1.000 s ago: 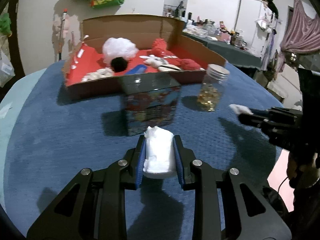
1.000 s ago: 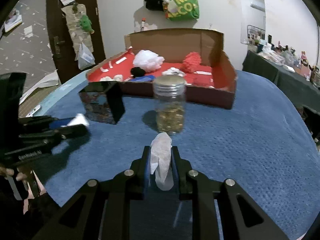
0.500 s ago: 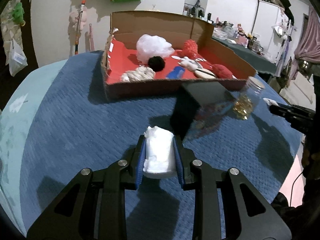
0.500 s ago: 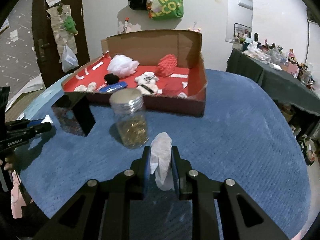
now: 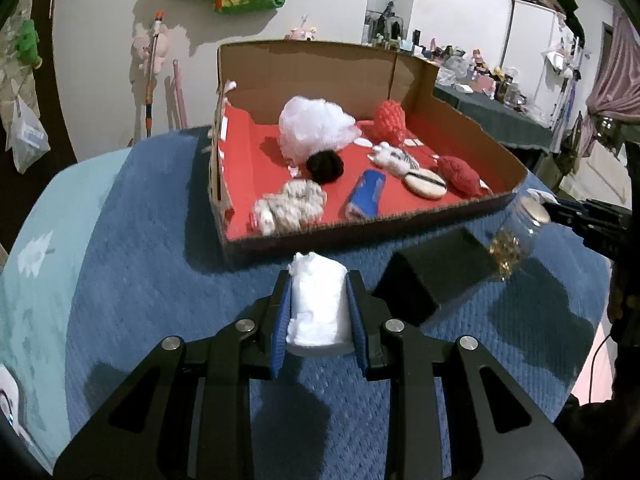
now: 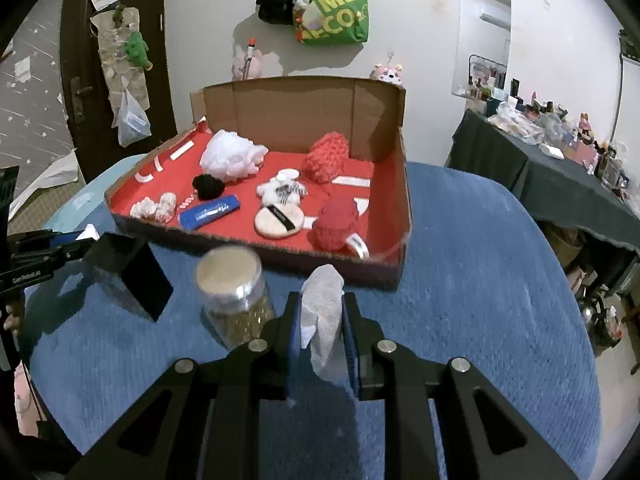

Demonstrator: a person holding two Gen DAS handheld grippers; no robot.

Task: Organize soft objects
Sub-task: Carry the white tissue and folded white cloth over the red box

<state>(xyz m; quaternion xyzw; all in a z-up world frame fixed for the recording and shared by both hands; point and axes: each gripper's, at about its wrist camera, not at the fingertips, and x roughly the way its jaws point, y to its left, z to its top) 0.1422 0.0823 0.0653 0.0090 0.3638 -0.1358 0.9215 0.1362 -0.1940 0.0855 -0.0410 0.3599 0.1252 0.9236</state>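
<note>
My left gripper point(image 5: 318, 280) is shut on a white soft roll point(image 5: 318, 304) and holds it above the blue cloth, just short of the near wall of the cardboard box point(image 5: 360, 232). My right gripper point(image 6: 322, 300) is shut on a crumpled white tissue point(image 6: 324, 312), held above the cloth before the box's near right corner point(image 6: 396, 268). The red-lined box holds several soft things: a white puff point(image 6: 232, 156), a black pompom point(image 6: 208, 186), red knitted pieces point(image 6: 326, 156), a blue packet point(image 6: 210, 210) and a powder puff point(image 6: 278, 220).
A glass jar point(image 6: 234, 296) with a metal lid stands just left of my right gripper. A dark square tin point(image 6: 132, 276) stands further left; it also shows in the left wrist view point(image 5: 436, 272). The round table point(image 6: 480, 280) is covered in blue cloth. A cluttered dark table point(image 6: 560, 176) stands at right.
Both grippers have risen and moved toward the box, still holding their loads. The left one swung left of the tin; the right one moved right of the jar.
</note>
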